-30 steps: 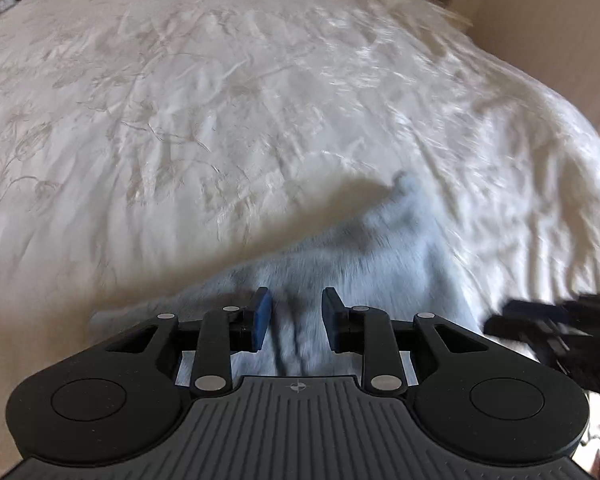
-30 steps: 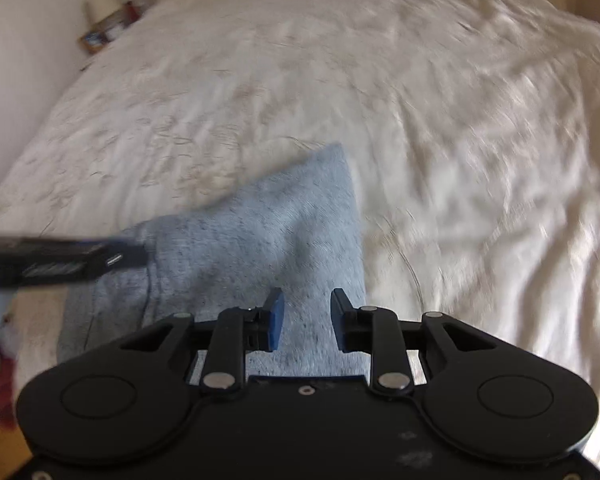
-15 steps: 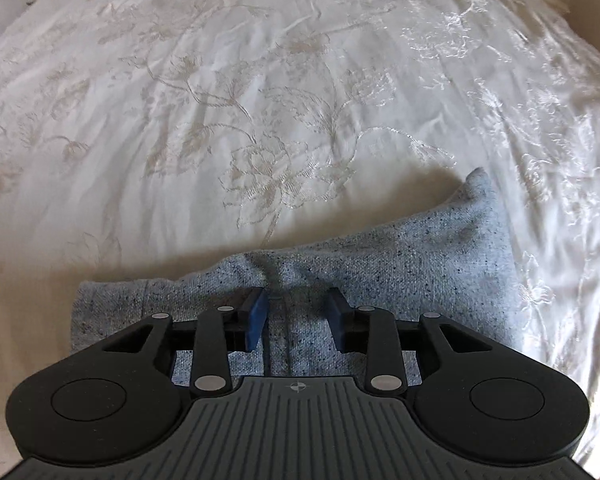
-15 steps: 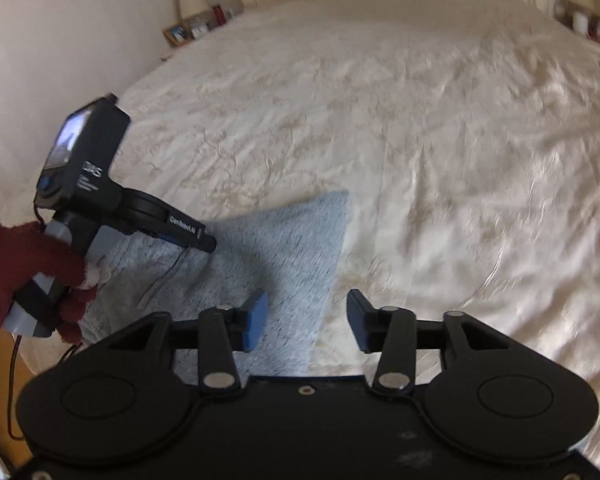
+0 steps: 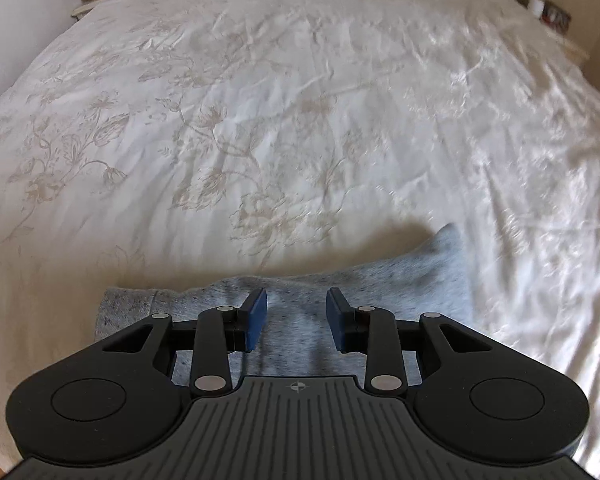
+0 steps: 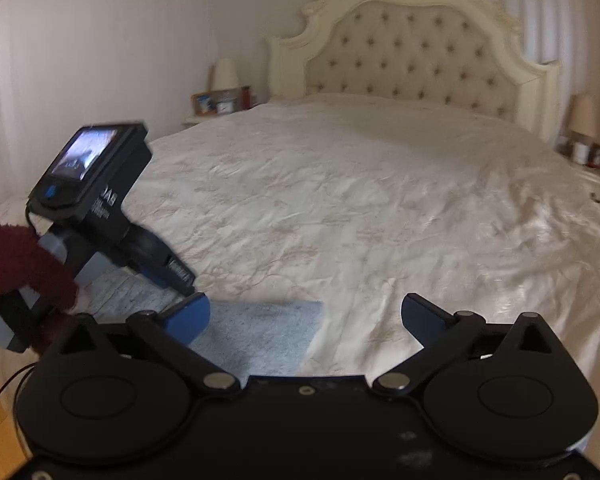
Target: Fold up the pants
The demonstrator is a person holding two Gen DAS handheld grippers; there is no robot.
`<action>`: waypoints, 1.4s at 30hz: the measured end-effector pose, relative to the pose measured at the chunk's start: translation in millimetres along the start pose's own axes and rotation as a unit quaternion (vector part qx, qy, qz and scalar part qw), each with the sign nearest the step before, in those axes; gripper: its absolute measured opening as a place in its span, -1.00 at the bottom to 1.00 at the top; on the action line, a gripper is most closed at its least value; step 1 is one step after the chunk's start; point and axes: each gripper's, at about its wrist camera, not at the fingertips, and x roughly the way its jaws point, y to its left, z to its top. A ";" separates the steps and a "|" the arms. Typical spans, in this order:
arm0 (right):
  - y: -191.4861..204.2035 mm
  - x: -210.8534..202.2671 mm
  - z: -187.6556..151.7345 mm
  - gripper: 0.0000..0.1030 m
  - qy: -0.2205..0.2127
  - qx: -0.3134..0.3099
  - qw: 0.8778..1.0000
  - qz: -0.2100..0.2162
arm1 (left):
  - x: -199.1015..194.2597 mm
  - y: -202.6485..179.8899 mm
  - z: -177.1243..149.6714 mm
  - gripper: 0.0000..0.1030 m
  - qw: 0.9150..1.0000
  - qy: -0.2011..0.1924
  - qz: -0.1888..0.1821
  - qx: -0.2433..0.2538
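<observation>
your pants [image 5: 400, 292] lie folded compact on the bed [image 5: 260, 120], both grippers' fingers open and empty, so little looks left.

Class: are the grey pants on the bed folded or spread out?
Folded: the pants lie as a compact grey block with doubled layers on the bedspread, no legs trailing.

wide-open right hand-held gripper [image 6: 304, 318] above folded grey pants [image 6: 260, 336] on white bedspread [image 6: 380, 208]
</observation>
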 end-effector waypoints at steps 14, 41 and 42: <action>3.2 6.2 -22.0 1.00 0.013 0.028 1.000 0.003 | -86.8 18.4 -25.8 0.07 0.988 -0.124 0.076 -0.047; 22.8 189.2 -11.9 -0.60 0.250 0.169 0.951 -0.060 | 13.0 104.4 -100.2 0.35 0.991 0.100 0.013 0.086; 24.0 192.7 -18.0 -0.64 0.258 0.162 0.950 -0.062 | 13.4 106.4 -105.8 0.35 0.992 0.094 0.007 0.086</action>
